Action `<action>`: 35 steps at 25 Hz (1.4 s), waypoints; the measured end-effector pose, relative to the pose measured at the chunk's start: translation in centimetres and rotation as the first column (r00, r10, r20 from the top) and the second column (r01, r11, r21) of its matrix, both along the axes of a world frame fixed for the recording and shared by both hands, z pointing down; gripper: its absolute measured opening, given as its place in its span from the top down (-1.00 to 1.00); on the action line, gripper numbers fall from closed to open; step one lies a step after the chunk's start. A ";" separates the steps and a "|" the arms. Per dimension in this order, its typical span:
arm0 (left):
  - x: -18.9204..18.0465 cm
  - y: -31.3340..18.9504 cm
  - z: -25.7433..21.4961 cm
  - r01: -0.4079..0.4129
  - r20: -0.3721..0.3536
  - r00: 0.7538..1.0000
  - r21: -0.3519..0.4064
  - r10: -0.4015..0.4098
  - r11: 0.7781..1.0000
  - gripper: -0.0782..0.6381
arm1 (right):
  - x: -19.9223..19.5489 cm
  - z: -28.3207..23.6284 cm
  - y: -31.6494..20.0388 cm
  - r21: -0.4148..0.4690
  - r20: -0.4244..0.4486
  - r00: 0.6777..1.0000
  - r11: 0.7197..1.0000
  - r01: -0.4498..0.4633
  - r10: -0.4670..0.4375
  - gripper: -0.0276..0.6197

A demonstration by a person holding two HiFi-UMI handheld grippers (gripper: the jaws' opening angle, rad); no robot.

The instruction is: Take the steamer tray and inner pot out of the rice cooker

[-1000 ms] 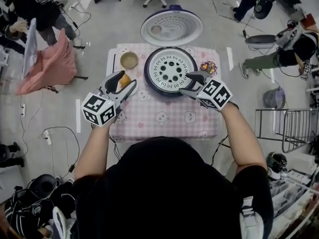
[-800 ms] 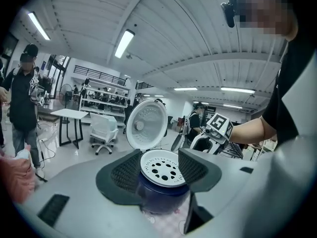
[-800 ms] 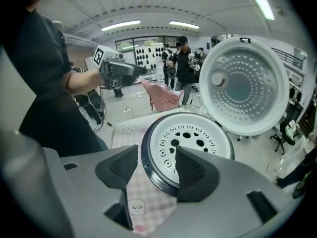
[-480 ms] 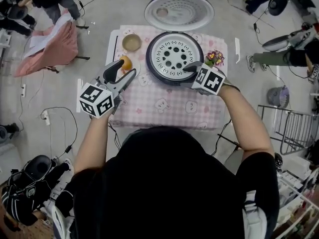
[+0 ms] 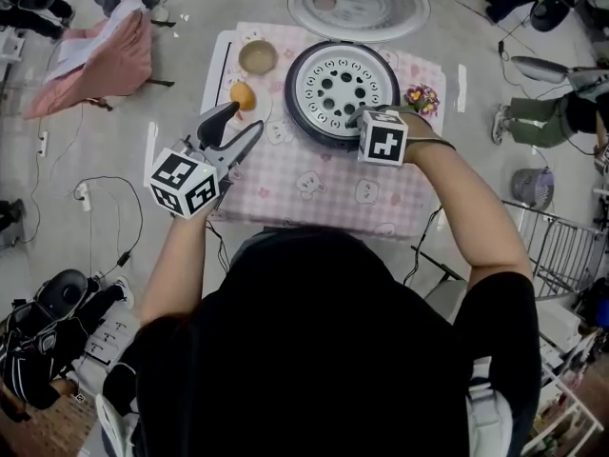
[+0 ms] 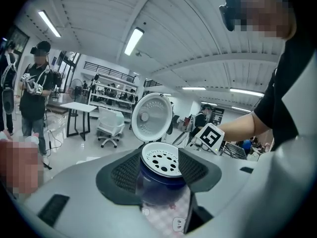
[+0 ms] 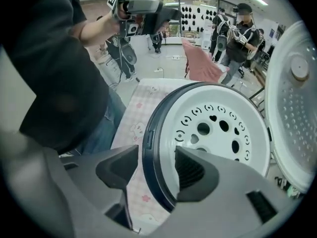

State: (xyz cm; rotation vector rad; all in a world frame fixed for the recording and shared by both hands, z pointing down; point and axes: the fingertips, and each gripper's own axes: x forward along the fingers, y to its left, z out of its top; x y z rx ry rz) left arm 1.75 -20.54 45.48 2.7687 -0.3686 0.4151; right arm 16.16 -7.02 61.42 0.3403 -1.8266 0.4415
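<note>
The dark blue rice cooker (image 5: 306, 122) stands on the table with its lid (image 5: 360, 3) swung open behind it. A white steamer tray (image 5: 343, 86) with round holes sits in its mouth. My right gripper (image 5: 360, 114) points steeply down at the cooker's near right rim (image 7: 148, 143). Its jaws have just been closing and straddle that rim, one outside the wall and one over the tray (image 7: 218, 128), with gaps still showing. My left gripper (image 5: 245, 119) hangs open in the air left of the cooker and holds nothing. It faces the tray (image 6: 159, 158).
A tan bowl (image 5: 257, 57) and an orange fruit (image 5: 242, 95) lie left of the cooker. A small bunch of flowers (image 5: 419, 96) is at its right. The pink checked tablecloth (image 5: 314, 193) covers the table. People and chairs stand on the floor around.
My right gripper has dropped and tipped downward onto the cooker's near right rim, its jaws narrowing. My left gripper has sunk a little. The head view has shifted toward me.
</note>
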 end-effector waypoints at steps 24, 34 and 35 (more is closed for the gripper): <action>-0.6 2.2 -0.5 0.009 -0.037 0.999 -0.037 -0.010 0.999 0.06 | -0.3 -0.6 0.7 -0.101 -0.058 0.991 0.988 0.116 -0.123 0.44; -0.8 2.9 -1.2 0.004 -0.056 0.998 -0.046 -0.006 0.999 0.06 | -0.4 -3.0 -0.5 0.009 -0.066 0.995 0.997 0.081 -0.080 0.75; -0.8 3.0 -1.3 0.003 -0.059 0.998 -0.047 -0.006 0.999 0.06 | -0.4 -3.1 -0.5 0.018 -0.070 0.994 0.996 0.082 -0.081 0.76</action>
